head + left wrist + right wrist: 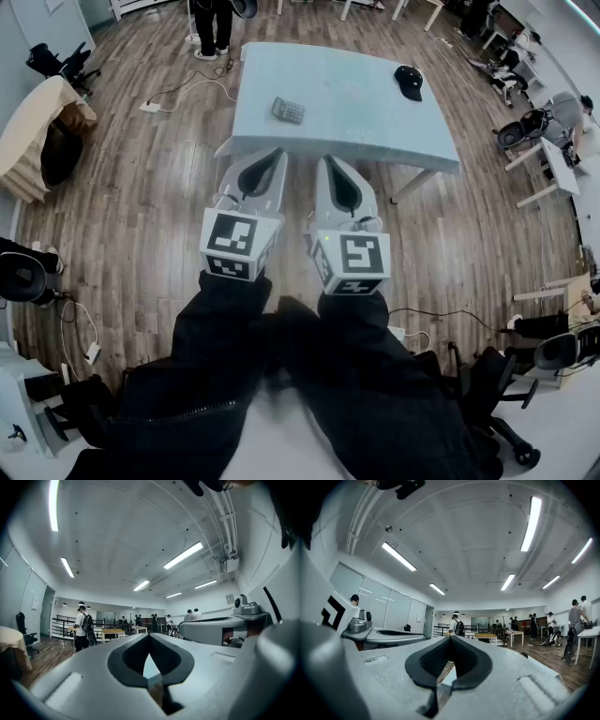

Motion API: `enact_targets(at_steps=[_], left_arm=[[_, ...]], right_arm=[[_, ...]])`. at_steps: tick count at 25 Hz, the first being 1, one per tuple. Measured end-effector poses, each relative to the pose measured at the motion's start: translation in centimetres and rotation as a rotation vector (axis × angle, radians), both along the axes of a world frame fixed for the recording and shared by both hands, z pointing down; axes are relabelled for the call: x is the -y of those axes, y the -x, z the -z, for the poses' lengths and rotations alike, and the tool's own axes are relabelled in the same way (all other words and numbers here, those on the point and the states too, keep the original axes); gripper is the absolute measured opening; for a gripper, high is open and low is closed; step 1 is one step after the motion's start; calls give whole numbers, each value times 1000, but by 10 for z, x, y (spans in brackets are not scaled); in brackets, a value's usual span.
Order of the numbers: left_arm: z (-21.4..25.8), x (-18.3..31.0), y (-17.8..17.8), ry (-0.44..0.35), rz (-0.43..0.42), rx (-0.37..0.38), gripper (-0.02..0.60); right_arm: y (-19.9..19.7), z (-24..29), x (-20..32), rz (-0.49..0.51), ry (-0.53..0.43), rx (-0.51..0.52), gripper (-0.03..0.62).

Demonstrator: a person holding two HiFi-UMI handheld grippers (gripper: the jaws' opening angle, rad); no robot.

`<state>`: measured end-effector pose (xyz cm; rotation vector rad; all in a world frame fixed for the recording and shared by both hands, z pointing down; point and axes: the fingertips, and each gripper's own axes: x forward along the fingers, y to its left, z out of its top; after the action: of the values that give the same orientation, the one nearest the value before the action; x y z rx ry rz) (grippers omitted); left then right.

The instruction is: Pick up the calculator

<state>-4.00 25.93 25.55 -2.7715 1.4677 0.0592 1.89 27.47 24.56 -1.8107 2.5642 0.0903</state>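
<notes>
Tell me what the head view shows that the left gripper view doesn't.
Head view only: the calculator and a black cap lying on the pale table. Left gripper view only: ceiling light strips and a person with a backpack across the room. Both: the left gripper, claw shut and empty, and the right gripper beside it.

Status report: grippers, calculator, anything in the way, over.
Left gripper, right gripper: shut, empty, at the table near edge. Calculator flat on table, untouched. Black cap well to its right, nothing between.
</notes>
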Motion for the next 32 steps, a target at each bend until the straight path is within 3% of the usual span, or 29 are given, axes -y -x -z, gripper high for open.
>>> enact_targets(at_steps=[8,23,32], left_arm=[[-4,0,0,-34,-3,24,-9],[-43,2,29,45,-40,25,-8],[-49,17,54,50,-44,27,-9]], right_arm=[[-2,-11,-1,-21,2,19,-6],[31,-46,-1,-27,67,1,-6],[56,-59,15,-12,96,-44,-3]])
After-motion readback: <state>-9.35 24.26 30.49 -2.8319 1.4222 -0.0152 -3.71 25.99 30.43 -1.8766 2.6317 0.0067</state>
